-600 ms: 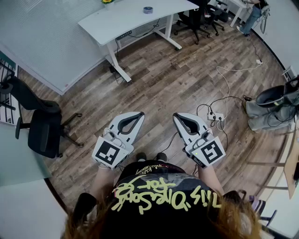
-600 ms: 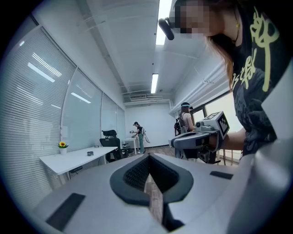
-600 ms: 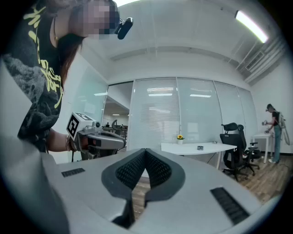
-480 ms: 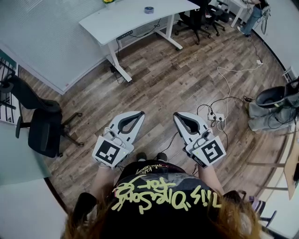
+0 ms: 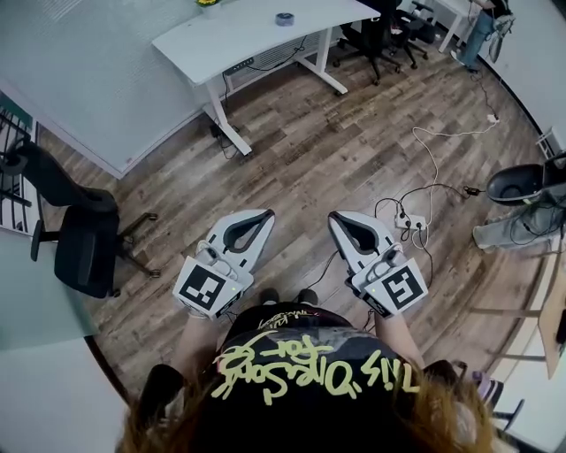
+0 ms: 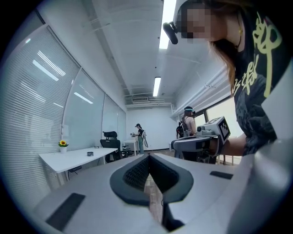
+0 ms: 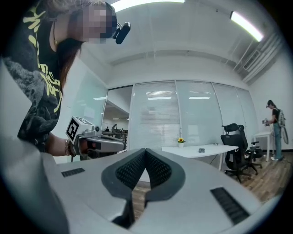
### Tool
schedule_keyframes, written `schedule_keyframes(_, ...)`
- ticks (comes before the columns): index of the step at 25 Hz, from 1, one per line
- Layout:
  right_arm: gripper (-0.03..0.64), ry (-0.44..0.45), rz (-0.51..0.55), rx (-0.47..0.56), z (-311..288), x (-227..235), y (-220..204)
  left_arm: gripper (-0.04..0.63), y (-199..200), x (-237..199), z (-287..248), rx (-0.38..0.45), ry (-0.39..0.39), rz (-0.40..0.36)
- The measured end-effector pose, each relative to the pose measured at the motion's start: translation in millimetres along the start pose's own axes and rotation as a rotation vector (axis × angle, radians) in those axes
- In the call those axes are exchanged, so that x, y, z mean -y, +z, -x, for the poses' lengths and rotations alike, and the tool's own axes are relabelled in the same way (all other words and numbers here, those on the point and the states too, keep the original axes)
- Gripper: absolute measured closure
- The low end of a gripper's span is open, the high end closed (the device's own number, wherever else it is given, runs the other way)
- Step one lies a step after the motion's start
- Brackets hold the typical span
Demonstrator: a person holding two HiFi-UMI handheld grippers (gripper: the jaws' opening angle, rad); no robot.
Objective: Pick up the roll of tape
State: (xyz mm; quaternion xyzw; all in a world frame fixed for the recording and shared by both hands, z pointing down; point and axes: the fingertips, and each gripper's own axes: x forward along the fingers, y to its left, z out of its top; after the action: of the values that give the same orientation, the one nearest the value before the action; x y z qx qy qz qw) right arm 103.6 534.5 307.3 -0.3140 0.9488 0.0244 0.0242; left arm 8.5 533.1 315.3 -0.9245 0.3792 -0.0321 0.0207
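Two sets of jaws closed together, empty: your left gripper (image 5: 263, 217) and right gripper (image 5: 336, 219) are well apart from the roll of tape (image 5: 282, 19) on the white desk (image 5: 232, 42). Approach step; walk over, then open.

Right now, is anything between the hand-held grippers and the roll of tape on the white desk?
Nothing visible. Bare wood-plank floor lies between the shut left hand-held gripper, the shut right hand-held gripper and the white desk, where the small dark roll of tape sits unobstructed. The black office chair stands aside.

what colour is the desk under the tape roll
White long desk, top and legs; clearest in head view.
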Motion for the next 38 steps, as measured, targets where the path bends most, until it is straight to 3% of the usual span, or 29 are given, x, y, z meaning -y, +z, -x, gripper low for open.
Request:
schedule_keyframes(3,0.604,-0.024,0.003,0.040,1.5,4.6,3.8,0.601,2.7,-1.7,1.1,0.028,0.003,0.021)
schedule_keyframes(4,0.571,-0.041,-0.003,0.053,1.9,7.6,5.4,0.569,3.2,-4.5,1.6,0.035,0.011,0.032)
schedule_keyframes(6,0.439,-0.086,-0.012,0.073,3.2,15.1,6.9,0.400,2.2,-11.8,3.4,0.040,0.036,0.061)
schedule_keyframes(7,0.406,-0.110,-0.014,0.080,4.4,18.7,6.5,0.332,0.8,-15.5,4.6,0.041,0.051,0.077)
schedule_keyframes(11,0.362,-0.152,-0.054,0.092,6.7,25.3,2.3,0.213,-6.2,-25.7,9.6,0.024,0.102,0.094)
schedule_keyframes(24,0.358,-0.139,-0.053,0.037,-26.9,3.2,-9.7,0.198,-15.0,-65.5,45.6,0.029,0.154,0.110)
schedule_keyframes(31,0.359,-0.170,-0.029,0.037,-46.8,-26.2,-14.2,0.199,-24.0,-80.7,74.1,0.026,0.101,0.105)
schedule_keyframes(38,0.359,-0.202,-0.020,-0.006,-46.4,-26.9,-24.4,0.199,-30.3,-86.0,67.7,0.010,0.051,0.111)
